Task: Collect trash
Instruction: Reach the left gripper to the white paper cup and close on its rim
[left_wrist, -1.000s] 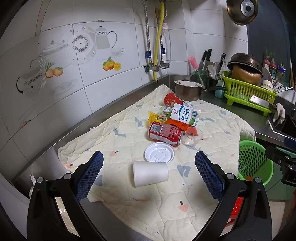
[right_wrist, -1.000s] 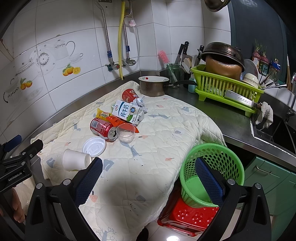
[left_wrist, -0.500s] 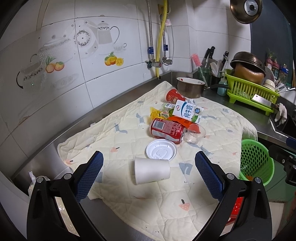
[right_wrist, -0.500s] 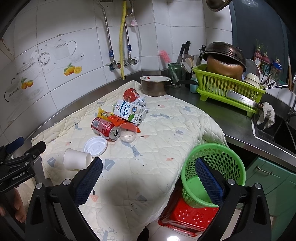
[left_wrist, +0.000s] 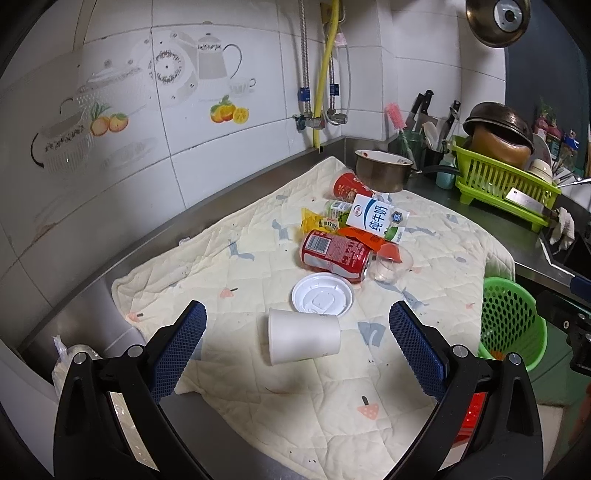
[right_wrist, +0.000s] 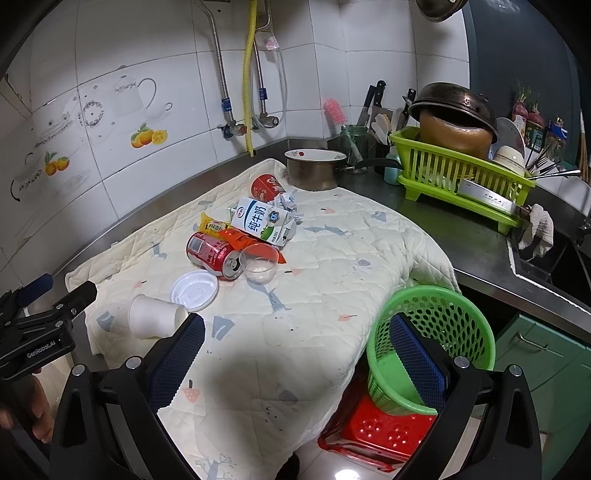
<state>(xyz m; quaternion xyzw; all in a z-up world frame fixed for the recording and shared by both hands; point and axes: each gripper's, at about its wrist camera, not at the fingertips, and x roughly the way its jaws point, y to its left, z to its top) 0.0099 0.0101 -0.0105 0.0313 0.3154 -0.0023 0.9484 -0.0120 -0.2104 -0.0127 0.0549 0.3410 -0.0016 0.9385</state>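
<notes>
The white foam cup (left_wrist: 303, 335) lies on its side straight ahead of the spread, empty left hand-held gripper (left_wrist: 297, 343), long axis crosswise; the equally spread, empty right hand-held gripper (right_wrist: 297, 354) is farther.

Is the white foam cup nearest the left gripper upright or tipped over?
Tipped over: the white foam cup lies on its side on the quilted cloth, beside the white lid.

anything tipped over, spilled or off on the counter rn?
Yes. The white foam cup lies on its side, its lid off and flat beside it. The red can is tipped over against a clear plastic cup, with the milk carton lying down behind. No liquid spill is visible. The green basket holds no trash.
</notes>
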